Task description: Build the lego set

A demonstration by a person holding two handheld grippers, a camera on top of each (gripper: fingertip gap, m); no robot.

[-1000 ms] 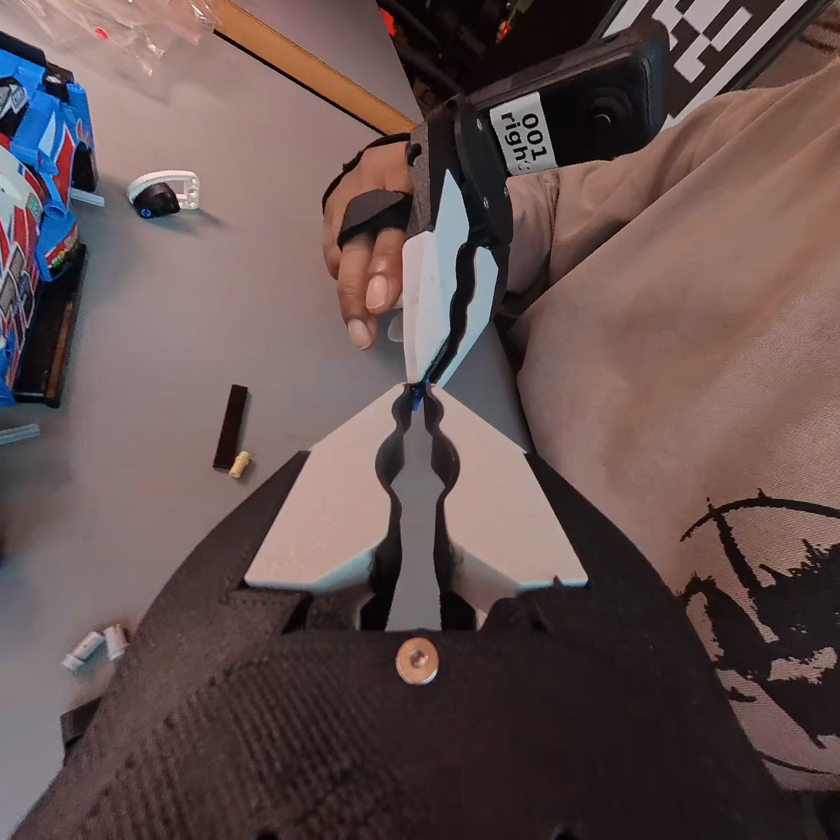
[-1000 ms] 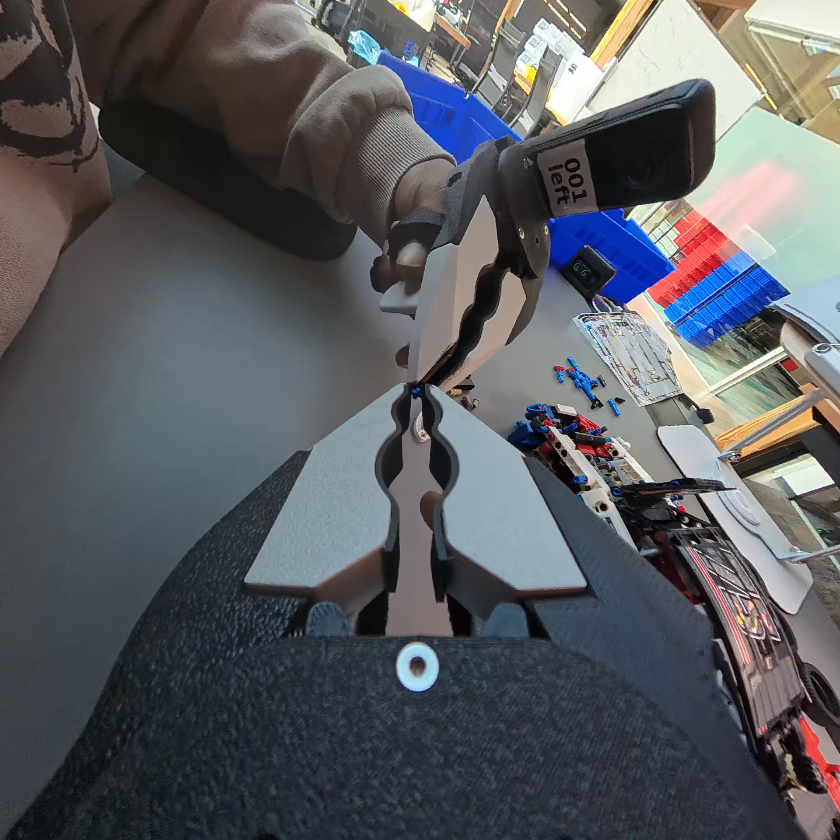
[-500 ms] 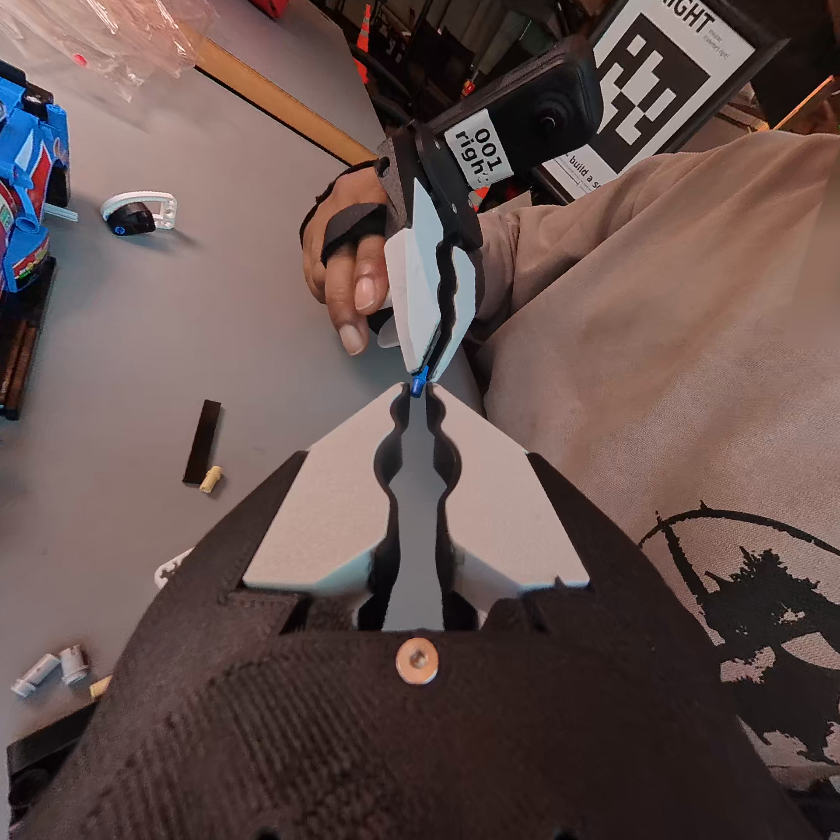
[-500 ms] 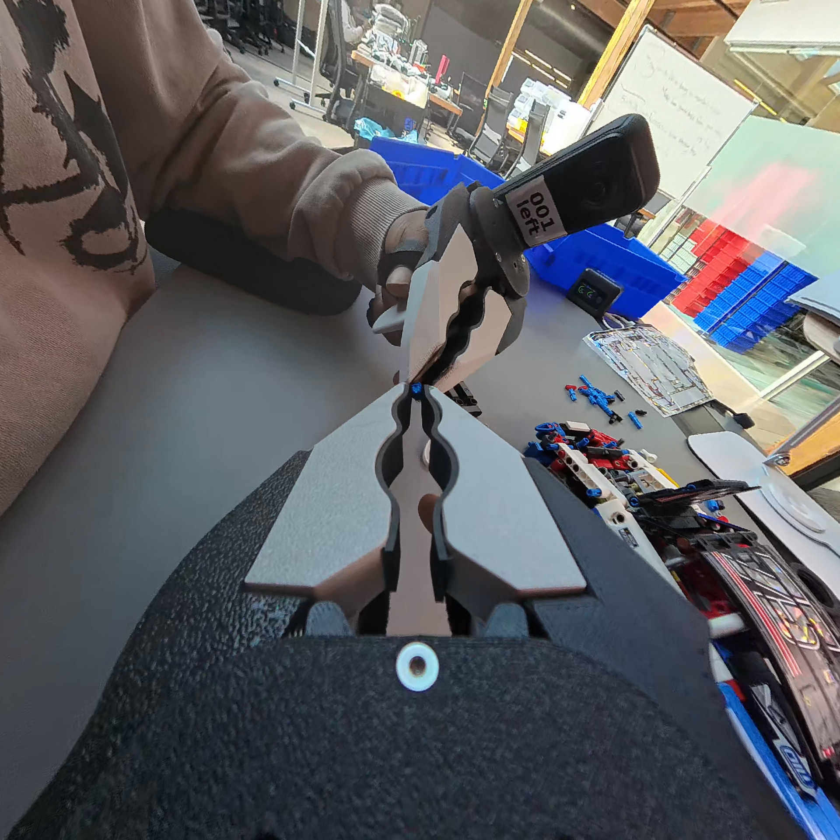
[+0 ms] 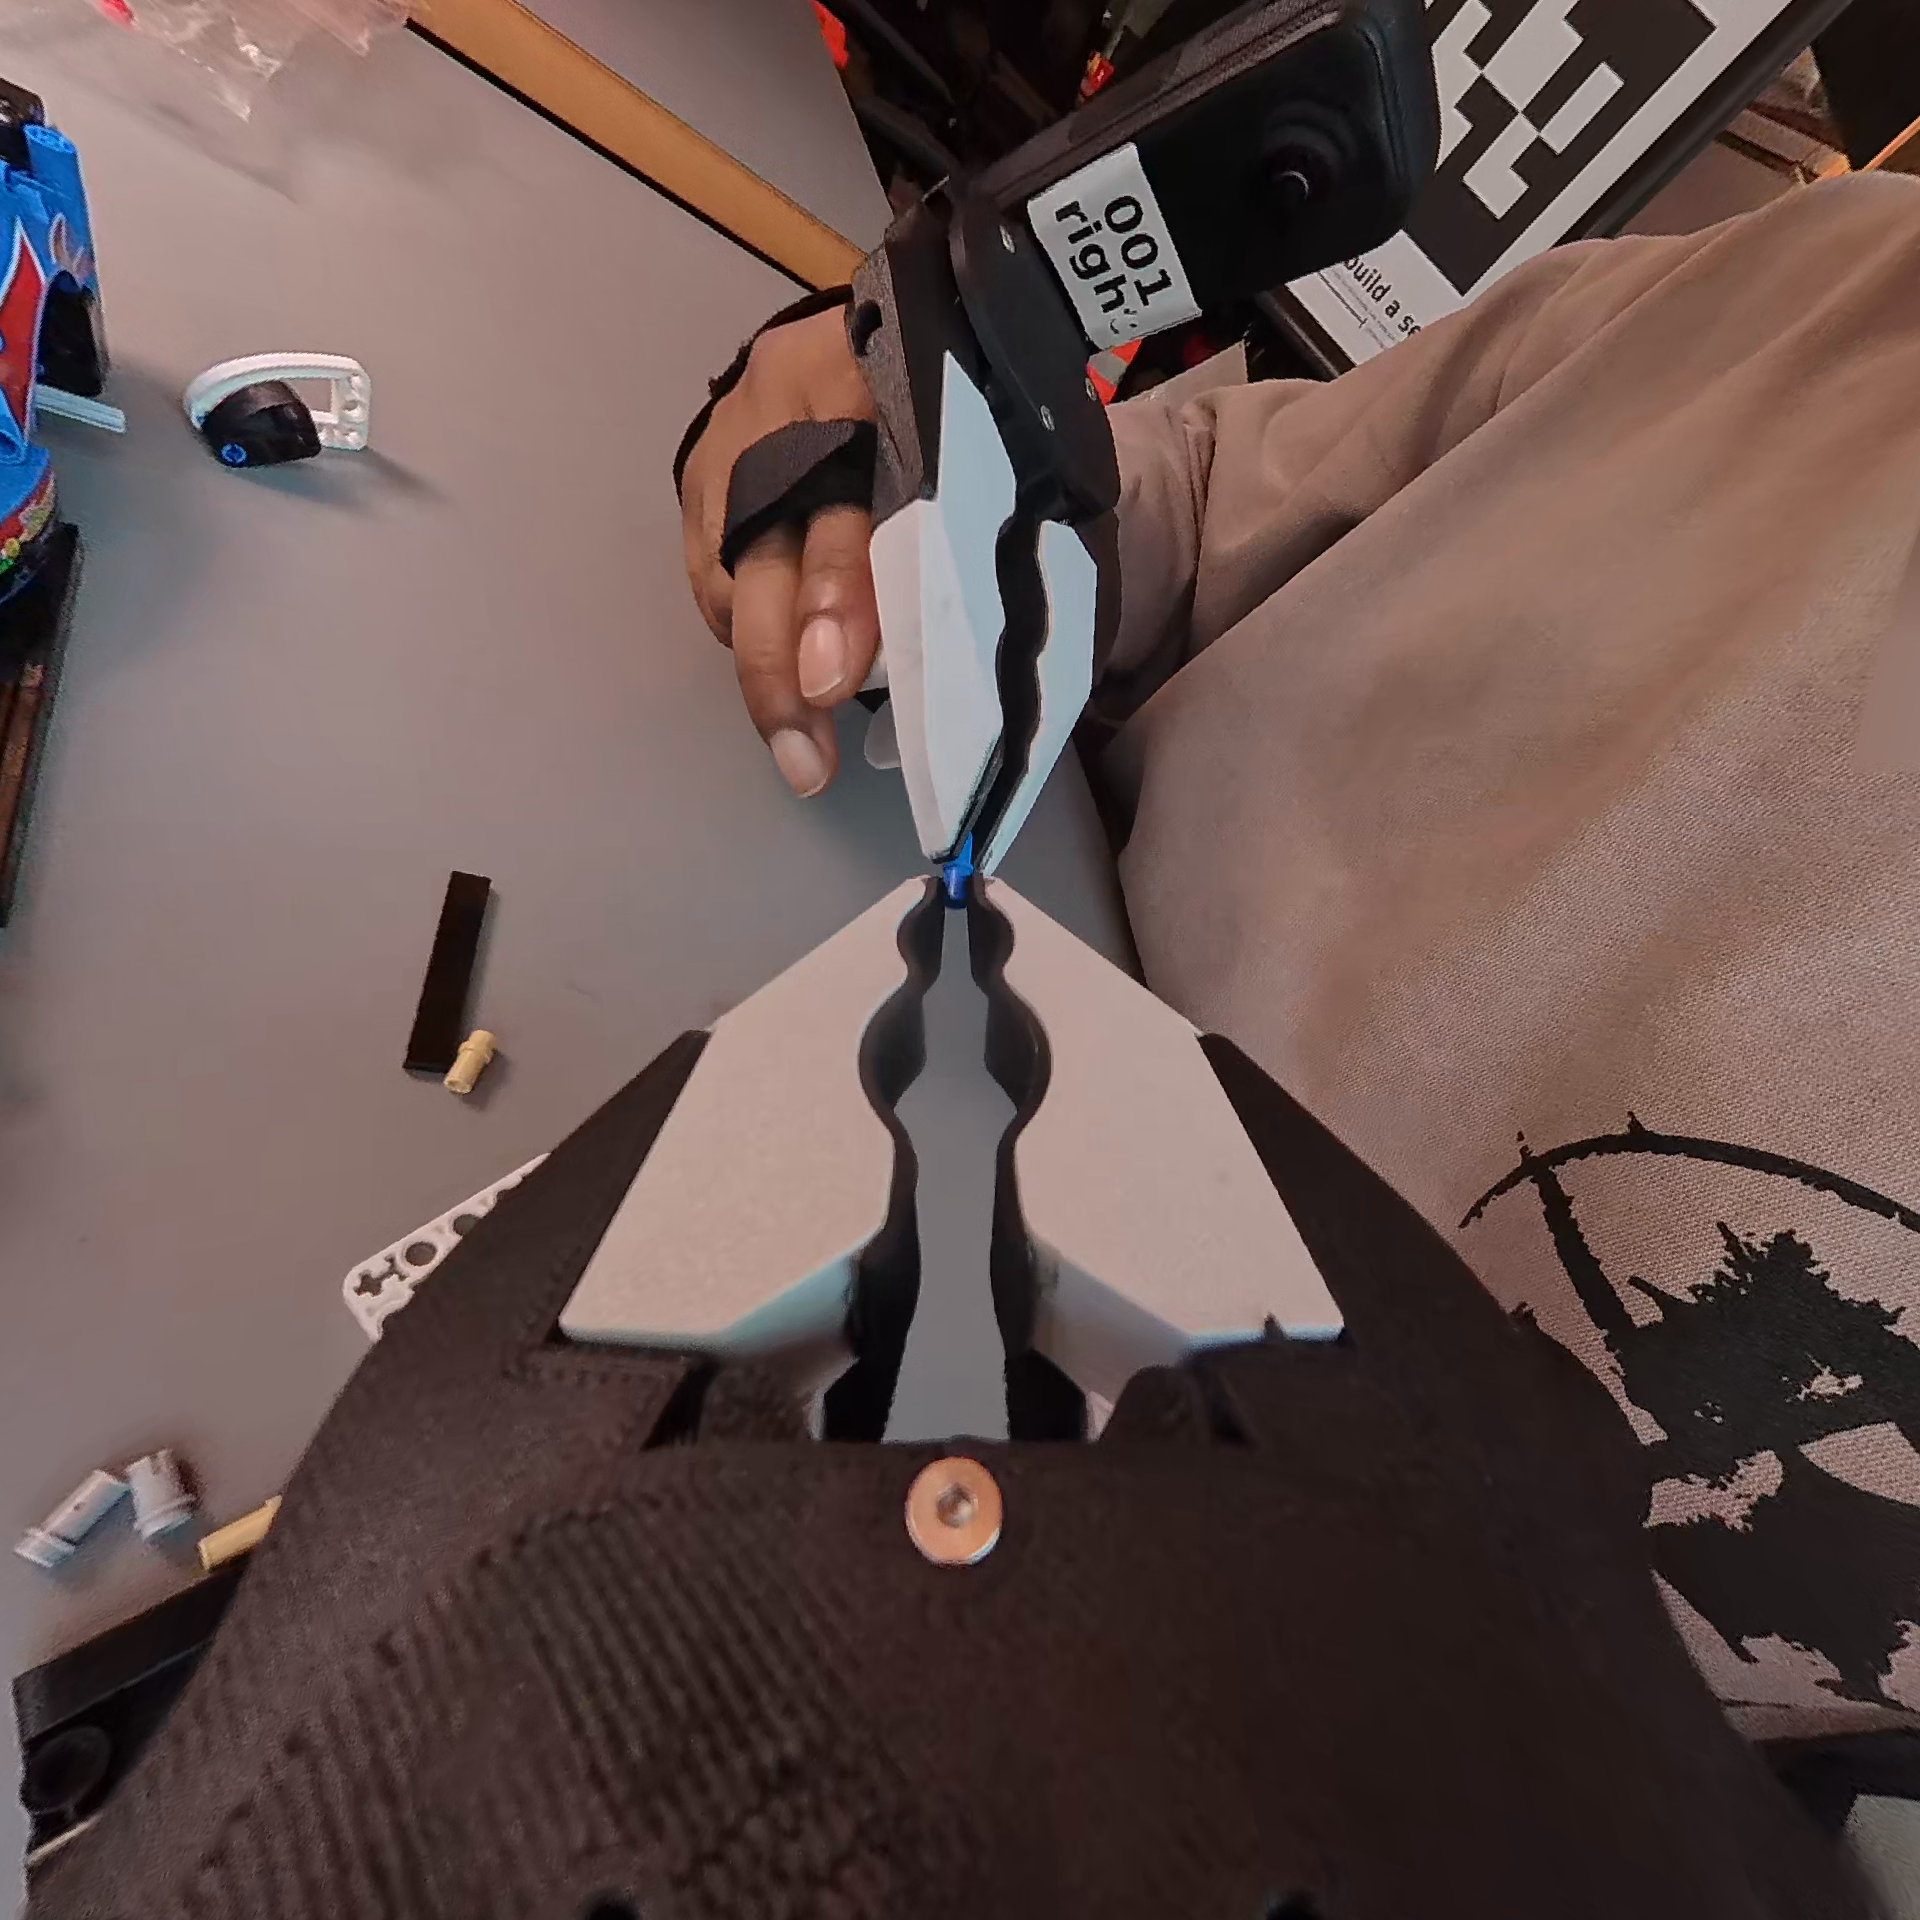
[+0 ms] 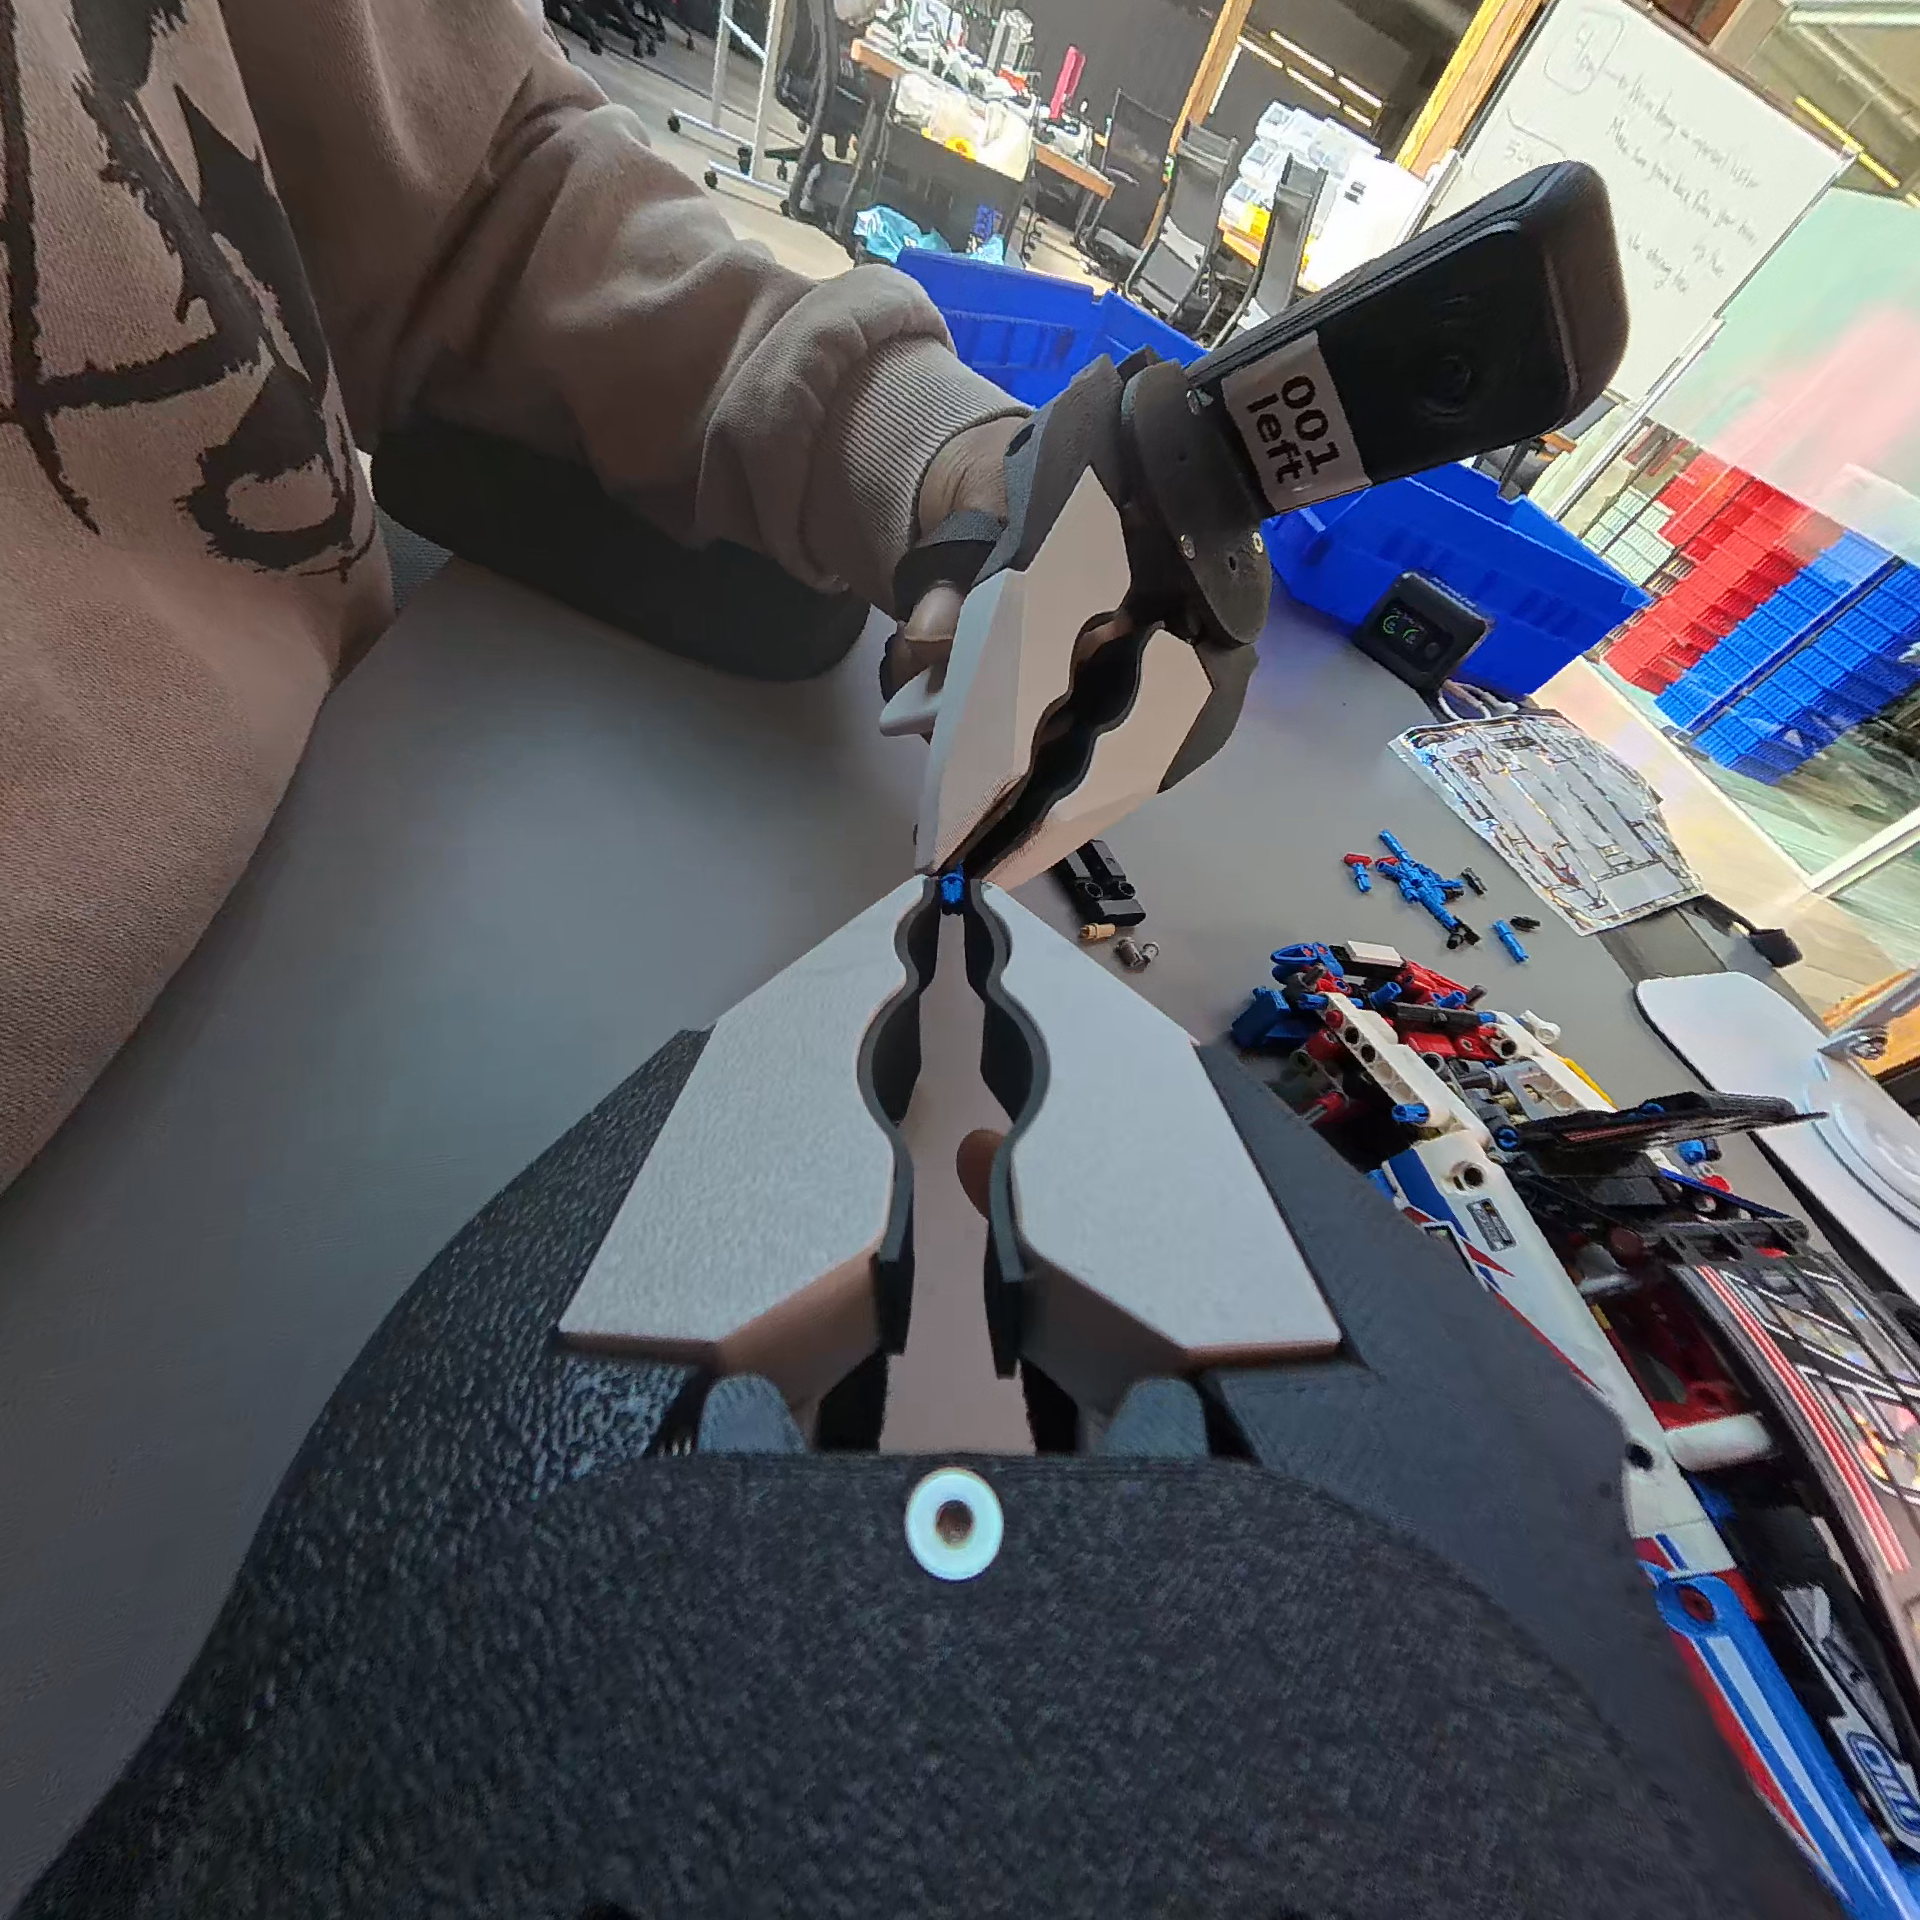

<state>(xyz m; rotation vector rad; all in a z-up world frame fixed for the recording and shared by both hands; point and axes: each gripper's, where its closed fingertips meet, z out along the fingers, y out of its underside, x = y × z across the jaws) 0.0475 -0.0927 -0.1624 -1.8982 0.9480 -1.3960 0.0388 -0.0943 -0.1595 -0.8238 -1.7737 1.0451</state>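
I had two tools meeting tip to tip above the grey tabletop (image 5: pixel 312 727). One small blue plastic pin (image 5: pixel 954 871) bridged them, its long axis running along the line from my left tool (image 5: pixel 951 900) to my right tool (image 5: pixel 966 842). Both were pinched narrow on the pin's ends. One flat black rectangular strip (image 5: pixel 449 971) lay beside one tan peg (image 5: pixel 470 1060).
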